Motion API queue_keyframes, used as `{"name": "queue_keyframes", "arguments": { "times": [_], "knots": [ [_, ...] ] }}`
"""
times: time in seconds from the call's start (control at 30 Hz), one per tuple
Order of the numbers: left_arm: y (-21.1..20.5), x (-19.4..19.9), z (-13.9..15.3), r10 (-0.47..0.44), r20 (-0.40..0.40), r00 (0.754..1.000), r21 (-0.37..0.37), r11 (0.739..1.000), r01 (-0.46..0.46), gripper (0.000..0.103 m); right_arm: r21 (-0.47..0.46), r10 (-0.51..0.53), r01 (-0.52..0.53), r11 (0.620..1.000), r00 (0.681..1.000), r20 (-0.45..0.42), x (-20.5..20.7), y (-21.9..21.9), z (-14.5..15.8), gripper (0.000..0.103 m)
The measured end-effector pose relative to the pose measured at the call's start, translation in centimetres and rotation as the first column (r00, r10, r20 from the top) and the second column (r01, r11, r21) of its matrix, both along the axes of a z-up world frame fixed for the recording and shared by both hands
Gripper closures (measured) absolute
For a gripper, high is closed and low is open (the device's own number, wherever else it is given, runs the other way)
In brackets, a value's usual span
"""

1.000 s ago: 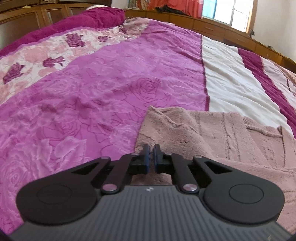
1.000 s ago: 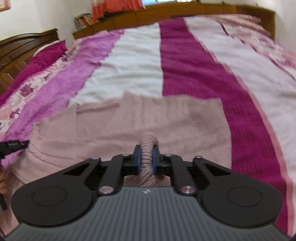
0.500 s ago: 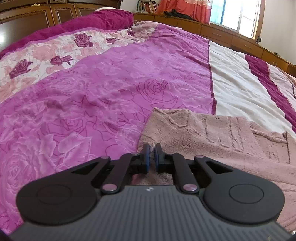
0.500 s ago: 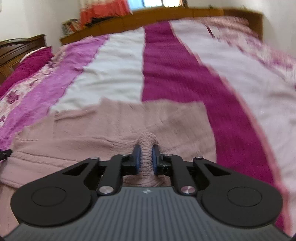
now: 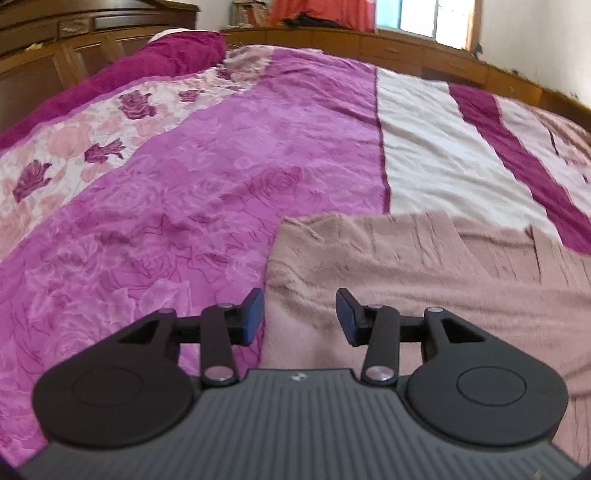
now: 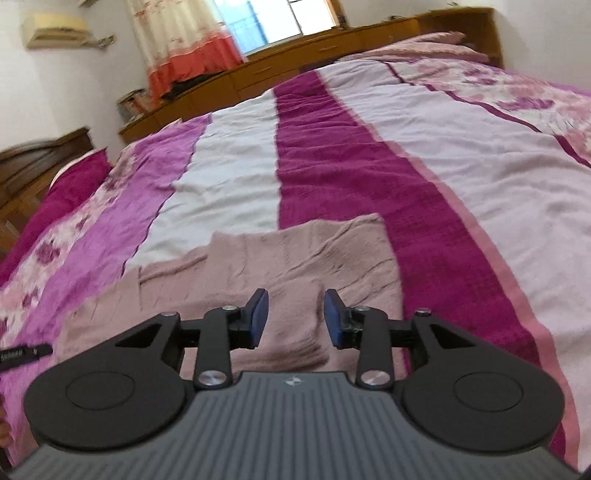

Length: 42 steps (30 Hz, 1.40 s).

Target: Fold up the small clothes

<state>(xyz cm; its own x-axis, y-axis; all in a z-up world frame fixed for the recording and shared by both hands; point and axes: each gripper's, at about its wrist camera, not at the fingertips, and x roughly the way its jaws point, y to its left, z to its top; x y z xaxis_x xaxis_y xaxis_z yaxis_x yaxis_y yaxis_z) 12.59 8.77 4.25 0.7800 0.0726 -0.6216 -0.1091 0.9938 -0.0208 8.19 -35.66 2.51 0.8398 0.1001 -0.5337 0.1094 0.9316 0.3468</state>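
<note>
Left gripper: the left gripper [image 5: 299, 315] is wide apart and holds nothing. Its blue pads [image 5: 253, 314] sit over the left edge of the cloth, near 6 o'clock in the left wrist view.

Right gripper: the right gripper [image 6: 295, 317] is wide apart too and holds nothing. It sits over the near part of the cloth, at 6 o'clock in the right wrist view.

Pink sweater: the pink sweater [image 5: 406, 266] is soft and fuzzy. It lies flat on the bed, with one layer folded on top of another. In the left wrist view it fills the space from 3 o'clock to 6 o'clock. In the right wrist view it sits in the middle, with its far edge pointing to 12 o'clock.

Fold step: a step-like edge [image 6: 173, 264] shows near 9 o'clock from the middle of the right wrist view.

Bed: the bed cover [image 5: 177, 206] has purple roses, a white stripe [image 6: 229, 184] and a dark red stripe [image 6: 343, 170].

Pillow: a dark red pillow [image 5: 162, 59] lies at 11 o'clock in the left wrist view.

Window: a bright window [image 6: 273, 22] with a curtain [image 6: 184, 40] is at 12 o'clock in the right wrist view.

Black tip: a small black part [image 6: 26, 356] pokes in at 9 o'clock. I cannot tell what it is.
</note>
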Motion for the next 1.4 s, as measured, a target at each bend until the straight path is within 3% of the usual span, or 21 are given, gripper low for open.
{"name": "queue_keyframes", "arguments": {
  "times": [0.17,0.3,0.57,0.97,1.2,1.4],
  "knots": [
    [-0.1,0.1,-1.7,0.02,-0.082,0.996,0.038,0.999,-0.017,0.057,-0.06,0.012,-0.017,0.998,0.996,-0.086,0.9,1.2,-2.0,0.061],
    [1.1,-0.4,-1.8,0.037,-0.093,0.995,-0.021,0.999,-0.039,0.055,-0.045,0.011,-0.014,0.999,0.998,-0.063,1.0,0.9,-2.9,0.06],
    [1.8,-3.2,-0.1,0.021,-0.106,0.994,-0.028,0.999,-0.024,0.057,0.024,-0.021,0.022,0.999,0.997,-0.071,-0.6,-0.1,-1.4,0.055],
    [1.8,-7.9,2.3,-0.015,-0.138,0.99,-0.044,0.999,0.009,0.057,0.065,0.029,-0.026,0.998,0.998,-0.048,-6.4,0.2,1.3,0.048],
    [2.2,-10.6,3.0,-0.008,-0.157,0.988,-0.048,0.999,0.001,0.057,0.041,0.069,-0.066,0.997,0.996,-0.059,-9.5,1.0,2.2,0.048],
    [2.6,-13.3,3.4,-0.012,-0.169,0.986,-0.036,0.999,0.006,0.057,0.037,0.12,-0.117,0.993,0.985,-0.123,-11.6,2.0,2.5,0.048]
  ]
}}
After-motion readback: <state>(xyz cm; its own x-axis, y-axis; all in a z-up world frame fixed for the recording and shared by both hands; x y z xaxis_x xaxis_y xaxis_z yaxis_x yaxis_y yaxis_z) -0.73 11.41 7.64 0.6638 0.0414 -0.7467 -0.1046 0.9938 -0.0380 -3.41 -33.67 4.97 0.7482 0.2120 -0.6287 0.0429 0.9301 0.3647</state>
